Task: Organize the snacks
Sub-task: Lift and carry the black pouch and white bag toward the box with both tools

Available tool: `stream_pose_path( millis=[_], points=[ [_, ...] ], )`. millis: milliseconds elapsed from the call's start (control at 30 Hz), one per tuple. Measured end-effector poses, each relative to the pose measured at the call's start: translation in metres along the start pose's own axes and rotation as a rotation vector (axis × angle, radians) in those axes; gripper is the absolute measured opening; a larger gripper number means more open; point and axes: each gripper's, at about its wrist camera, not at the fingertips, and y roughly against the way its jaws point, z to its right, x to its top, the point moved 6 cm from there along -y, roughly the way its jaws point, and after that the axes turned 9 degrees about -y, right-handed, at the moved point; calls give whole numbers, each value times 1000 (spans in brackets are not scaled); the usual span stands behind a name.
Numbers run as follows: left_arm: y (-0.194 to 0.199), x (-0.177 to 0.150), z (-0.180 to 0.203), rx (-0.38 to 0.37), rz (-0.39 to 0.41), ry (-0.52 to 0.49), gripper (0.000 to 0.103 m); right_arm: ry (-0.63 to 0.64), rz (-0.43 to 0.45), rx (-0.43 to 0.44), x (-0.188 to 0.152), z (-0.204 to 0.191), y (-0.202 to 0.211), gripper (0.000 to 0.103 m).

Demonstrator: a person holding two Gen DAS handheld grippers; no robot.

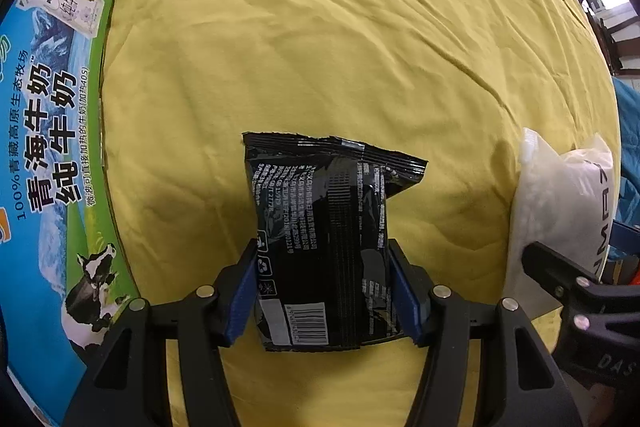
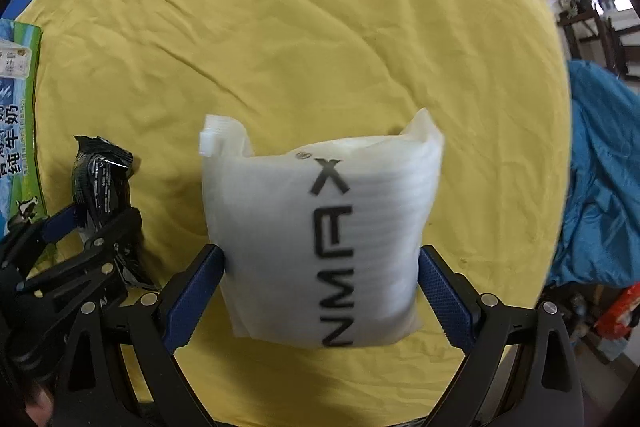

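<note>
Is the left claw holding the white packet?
No, the left claw grips a black snack packet; the white packet sits beside it.

A black snack packet (image 1: 324, 239), a white foam pouch (image 2: 320, 239) with black lettering, a creased yellow cloth (image 1: 320, 47), blue-padded claws.

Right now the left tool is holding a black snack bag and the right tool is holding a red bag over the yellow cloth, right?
Not quite. The right tool holds a white bag, not a red one, as the right wrist view shows. The rest is right: the left tool holds the black snack bag, both over the yellow cloth.
</note>
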Motion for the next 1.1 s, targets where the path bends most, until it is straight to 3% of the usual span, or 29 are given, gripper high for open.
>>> stream_pose_path(
  millis=[167, 533, 800, 1100],
  points=[
    [4, -5, 6, -2, 12, 8, 54, -41, -14, 51, 2, 0, -12, 96],
    [18, -17, 5, -8, 40, 15, 52, -36, 10, 93, -3, 2, -14, 78],
    [62, -27, 6, 7, 120, -3, 52, -46, 45, 146, -13, 13, 18, 76],
    [139, -40, -3, 5, 256, -5, 52, -46, 131, 259, -22, 17, 87, 75]
  ],
)
